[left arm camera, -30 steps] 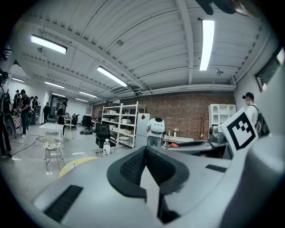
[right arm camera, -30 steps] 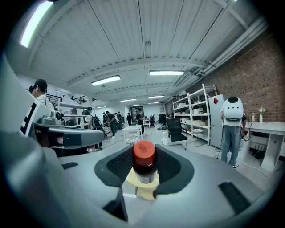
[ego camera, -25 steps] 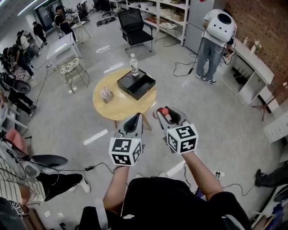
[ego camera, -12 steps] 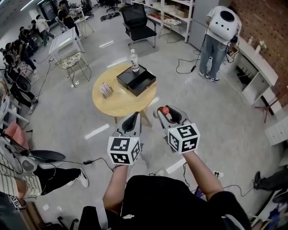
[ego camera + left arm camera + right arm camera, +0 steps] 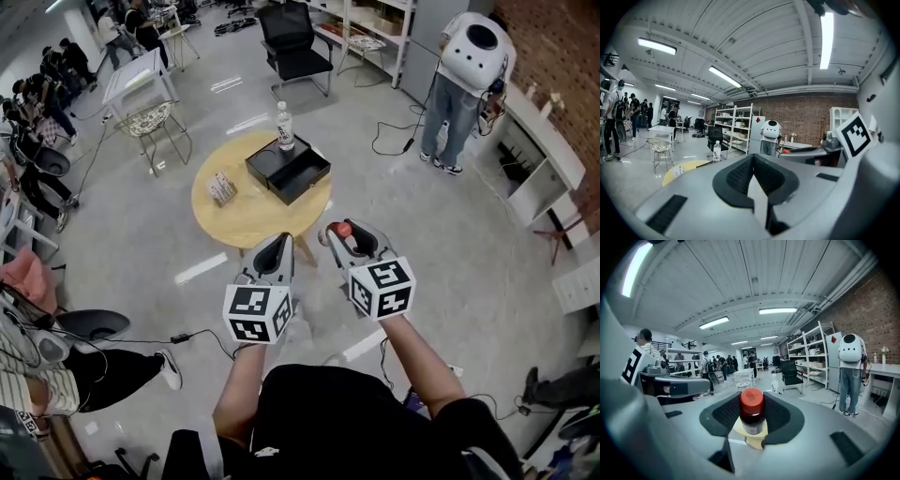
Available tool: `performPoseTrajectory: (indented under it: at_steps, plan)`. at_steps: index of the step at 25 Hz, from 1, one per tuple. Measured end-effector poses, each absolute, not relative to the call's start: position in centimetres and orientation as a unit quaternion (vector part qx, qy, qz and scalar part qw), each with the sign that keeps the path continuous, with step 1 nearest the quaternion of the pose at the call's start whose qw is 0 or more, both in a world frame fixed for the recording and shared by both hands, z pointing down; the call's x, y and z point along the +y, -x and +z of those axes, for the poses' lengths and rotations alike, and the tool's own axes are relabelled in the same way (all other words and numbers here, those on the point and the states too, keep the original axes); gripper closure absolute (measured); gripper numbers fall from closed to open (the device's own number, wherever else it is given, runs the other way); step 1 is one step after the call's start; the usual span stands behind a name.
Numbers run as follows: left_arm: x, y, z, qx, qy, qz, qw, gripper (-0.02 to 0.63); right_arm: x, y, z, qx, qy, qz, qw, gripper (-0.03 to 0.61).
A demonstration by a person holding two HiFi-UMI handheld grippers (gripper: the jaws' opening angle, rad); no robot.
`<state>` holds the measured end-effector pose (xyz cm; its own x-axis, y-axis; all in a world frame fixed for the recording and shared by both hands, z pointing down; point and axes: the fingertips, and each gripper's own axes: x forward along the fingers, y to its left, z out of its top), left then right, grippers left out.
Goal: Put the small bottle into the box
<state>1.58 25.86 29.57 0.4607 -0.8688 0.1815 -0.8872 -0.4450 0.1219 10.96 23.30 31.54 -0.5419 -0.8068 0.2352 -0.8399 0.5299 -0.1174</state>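
A small dark bottle with a red cap [image 5: 752,411] stands upright between the pads of my right gripper [image 5: 752,422], which is shut on it. In the head view the red cap [image 5: 343,230] shows at the tip of the right gripper [image 5: 339,234], held over the floor in front of the round wooden table [image 5: 242,217]. The black box [image 5: 289,170] lies open on the far side of that table. My left gripper [image 5: 280,247] hovers beside the right one, shut and empty [image 5: 754,177].
A clear water bottle [image 5: 285,127] stands behind the box, and a small printed carton [image 5: 222,188] sits on the table's left. A black office chair [image 5: 292,42], a wire chair [image 5: 150,124], floor cables and a standing person [image 5: 461,84] surround the table.
The head view has drifted slightly, so the table sits a little further right and up. Both grippers keep their places, the right still holding the small bottle.
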Motion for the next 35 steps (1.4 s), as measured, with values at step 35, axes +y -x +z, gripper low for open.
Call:
performPoseTrajectory:
  at_steps: [35]
  plan:
    - [-1.4, 7.1, 30.1, -0.478, -0.869, 0.051, 0.117, 0.603, -3.7, -1.9, 32.2, -0.852, -0.5, 0.125, 0.09, 0.44]
